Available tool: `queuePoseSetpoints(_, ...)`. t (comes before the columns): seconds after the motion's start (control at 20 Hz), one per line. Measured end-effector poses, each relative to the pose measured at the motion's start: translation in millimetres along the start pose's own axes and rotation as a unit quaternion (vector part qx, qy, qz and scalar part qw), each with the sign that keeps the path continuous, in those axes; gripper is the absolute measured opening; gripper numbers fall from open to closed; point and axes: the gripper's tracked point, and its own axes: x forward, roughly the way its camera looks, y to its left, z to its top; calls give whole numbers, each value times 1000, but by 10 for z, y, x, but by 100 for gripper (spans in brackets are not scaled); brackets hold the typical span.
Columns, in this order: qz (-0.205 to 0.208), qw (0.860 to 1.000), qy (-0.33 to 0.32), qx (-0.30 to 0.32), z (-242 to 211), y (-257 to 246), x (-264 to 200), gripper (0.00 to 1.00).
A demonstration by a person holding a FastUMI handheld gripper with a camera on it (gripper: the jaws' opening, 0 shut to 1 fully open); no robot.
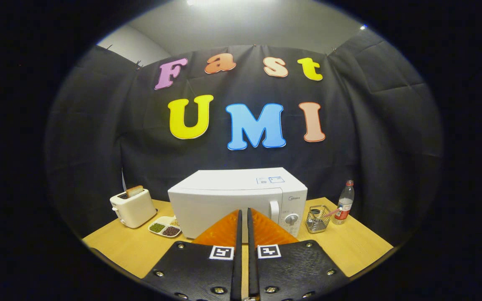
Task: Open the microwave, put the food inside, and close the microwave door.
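A white microwave (232, 200) stands on the wooden table (128, 246) with its door closed; a vertical handle (274, 211) sits at the door's right, with knobs beyond it. A divided plate of food (165, 228) lies on the table just left of the microwave. My gripper (243, 215) is some way in front of the microwave's door, its fingers pressed nearly together with nothing between them.
A white toaster (133, 207) with a slice of bread in it stands left of the plate. Right of the microwave are a wire basket (317, 219) and a plastic bottle (344, 202). The table's near edge runs below my fingers.
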Motion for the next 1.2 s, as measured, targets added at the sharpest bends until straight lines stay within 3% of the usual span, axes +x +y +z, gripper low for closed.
queuePoseSetpoints(0.15,-7,1000,-14,-3,16,2,-325,6)
queuePoseSetpoints(0.25,-3,1000,-22,1,13,46,-478,15)
queuePoseSetpoints(0.3,0,1000,-21,2,-22,63,-557,39)
queuePoseSetpoints(0.45,-14,1000,-15,18,-87,9,-715,99)
queuePoseSetpoints(1.2,2,999,-29,24,135,86,-1020,98)
